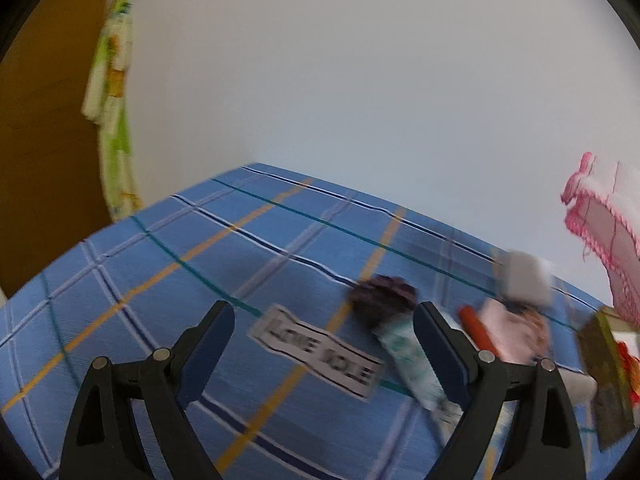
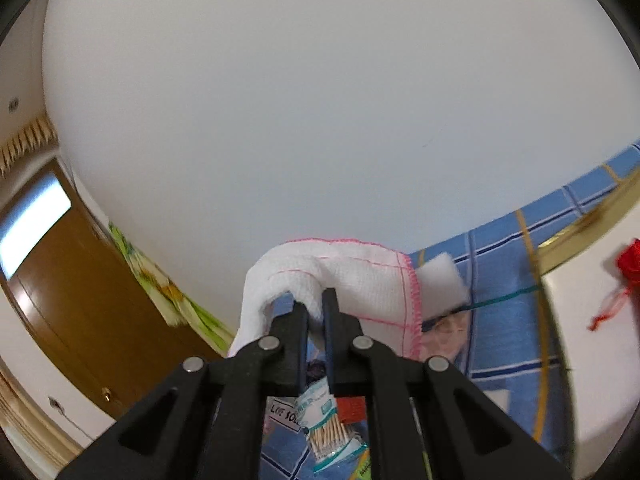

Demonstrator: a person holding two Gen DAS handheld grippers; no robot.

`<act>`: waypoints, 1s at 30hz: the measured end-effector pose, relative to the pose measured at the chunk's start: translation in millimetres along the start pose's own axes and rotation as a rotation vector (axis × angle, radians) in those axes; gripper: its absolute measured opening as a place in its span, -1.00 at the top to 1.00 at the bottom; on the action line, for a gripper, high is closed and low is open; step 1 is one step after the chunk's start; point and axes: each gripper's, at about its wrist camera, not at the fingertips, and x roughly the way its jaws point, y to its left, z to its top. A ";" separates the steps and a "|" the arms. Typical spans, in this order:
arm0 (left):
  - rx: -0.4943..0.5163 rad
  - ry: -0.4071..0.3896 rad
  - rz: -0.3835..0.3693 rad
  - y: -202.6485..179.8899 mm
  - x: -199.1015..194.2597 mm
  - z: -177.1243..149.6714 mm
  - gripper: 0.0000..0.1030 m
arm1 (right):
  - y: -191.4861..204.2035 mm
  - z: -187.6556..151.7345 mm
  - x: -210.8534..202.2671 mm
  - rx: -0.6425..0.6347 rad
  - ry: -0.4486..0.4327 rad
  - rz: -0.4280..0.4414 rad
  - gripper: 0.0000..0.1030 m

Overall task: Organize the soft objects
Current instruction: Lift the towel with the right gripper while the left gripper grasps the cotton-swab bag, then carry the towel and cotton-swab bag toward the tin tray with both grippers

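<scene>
My right gripper [image 2: 315, 300] is shut on a white cloth with pink stitched edging [image 2: 360, 280] and holds it up above the blue plaid tablecloth [image 2: 504, 320]. The same cloth shows at the right edge of the left wrist view [image 1: 612, 236]. My left gripper [image 1: 324, 316] is open and empty above the tablecloth [image 1: 160, 280]. Ahead of it lie a dark purple soft thing [image 1: 384, 296], a white foam block [image 1: 524, 276] and a pink soft thing [image 1: 512, 332]. The foam block also shows in the right wrist view [image 2: 440, 280].
A white label with black letters [image 1: 320, 350] and a packet [image 1: 412, 360] lie between the left fingers. A packet of toothpicks [image 2: 332, 436] lies under the right gripper. A gold-rimmed white tray [image 2: 592, 320] with a red tassel [image 2: 628, 268] is at right. A brown door [image 2: 80, 300] stands left.
</scene>
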 end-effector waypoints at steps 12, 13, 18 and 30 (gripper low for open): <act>0.142 0.198 -0.081 -73.3 19.4 -22.5 -0.80 | -28.6 -4.1 -40.8 0.039 -0.047 -0.021 0.87; 0.145 0.214 -0.079 -75.5 21.5 -23.9 -0.80 | -27.0 -2.5 -43.1 0.043 -0.054 -0.005 0.87; 0.111 0.261 -0.074 -68.1 31.2 -24.6 -0.44 | -27.7 2.1 -61.5 0.022 -0.081 0.032 0.87; 0.006 0.180 -0.174 -36.8 9.5 -19.9 0.18 | -14.4 -3.3 -76.5 -0.097 -0.131 -0.033 0.87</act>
